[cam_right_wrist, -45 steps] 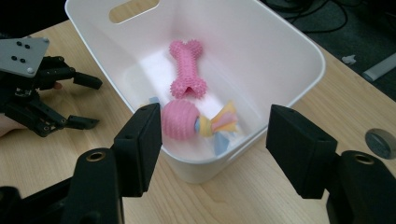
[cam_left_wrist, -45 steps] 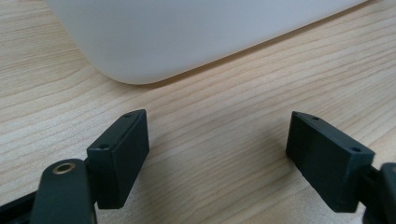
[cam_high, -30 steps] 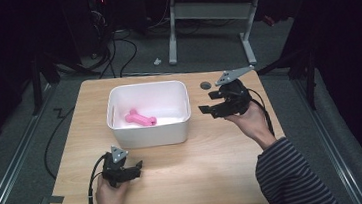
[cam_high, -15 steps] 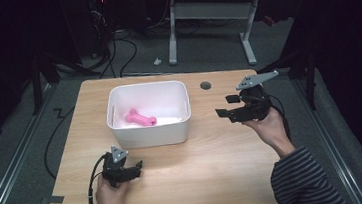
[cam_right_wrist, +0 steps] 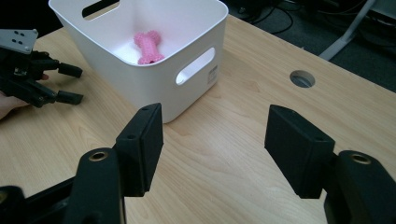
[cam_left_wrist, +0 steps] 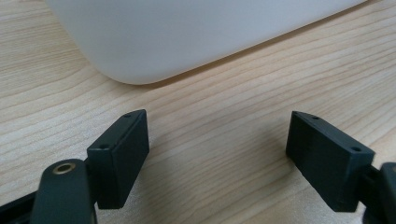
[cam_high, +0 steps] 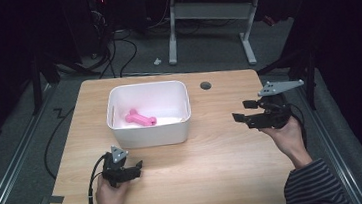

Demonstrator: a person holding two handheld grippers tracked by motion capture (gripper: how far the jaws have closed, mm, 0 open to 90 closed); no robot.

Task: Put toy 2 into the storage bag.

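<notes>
Well, the pink bone toy (cam_high: 140,119) lies inside the white bin (cam_high: 149,134), near its middle. The right gripper (cam_high: 242,111) hangs above the right side of the surface (cam_high: 215,164), well apart from the bin, its jaws parted with nothing between them. The left gripper (cam_high: 136,167) rests low in front of the bin, jaws spread wide and empty. To my eye the drop is done. The right hand should settle onto bare wood away from the bin's rim, cable trailing free, while the left stays put.
</notes>
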